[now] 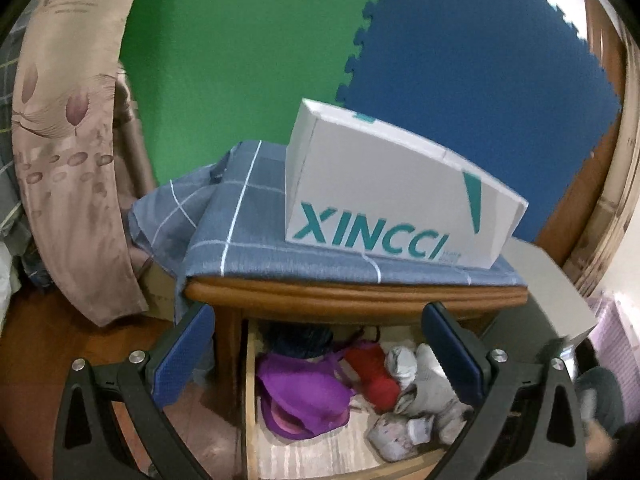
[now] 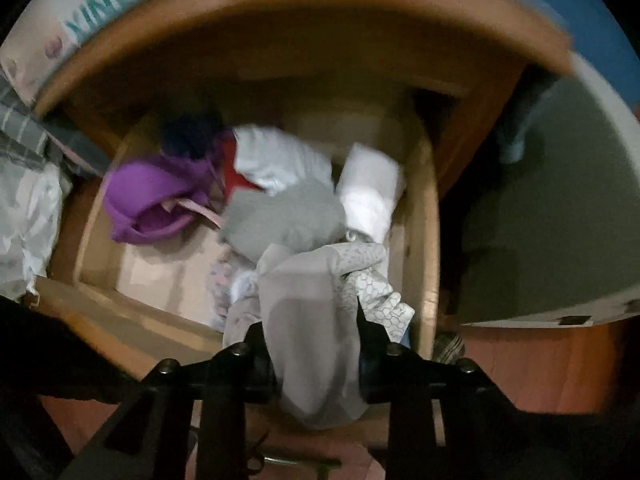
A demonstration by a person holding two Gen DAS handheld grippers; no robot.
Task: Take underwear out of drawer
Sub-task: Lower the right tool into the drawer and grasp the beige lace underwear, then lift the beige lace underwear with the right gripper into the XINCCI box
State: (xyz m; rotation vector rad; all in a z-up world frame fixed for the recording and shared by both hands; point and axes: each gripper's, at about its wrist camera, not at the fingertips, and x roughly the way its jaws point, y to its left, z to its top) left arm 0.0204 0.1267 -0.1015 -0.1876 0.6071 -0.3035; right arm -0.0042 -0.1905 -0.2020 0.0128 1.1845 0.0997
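Clamping pale grey fabric underwear [image 2: 316, 336], the right hand-held gripper [image 2: 316, 360] hangs over the open wooden drawer [image 2: 424, 240]. The left hand-held gripper [image 1: 320, 344] gapes empty. Blur hides, perhaps, more garments.

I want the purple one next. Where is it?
The purple bra lies at the drawer's left side, beside the red garment, below the white box.

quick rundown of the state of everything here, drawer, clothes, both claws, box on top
drawer: pulled open, clothes loose inside
grey underwear: pinched in the right claw, over the drawer's front
purple bra: lying in the drawer, untouched
right claw: shut on the grey underwear
left claw: open, empty
white box: closed, on the checked cloth
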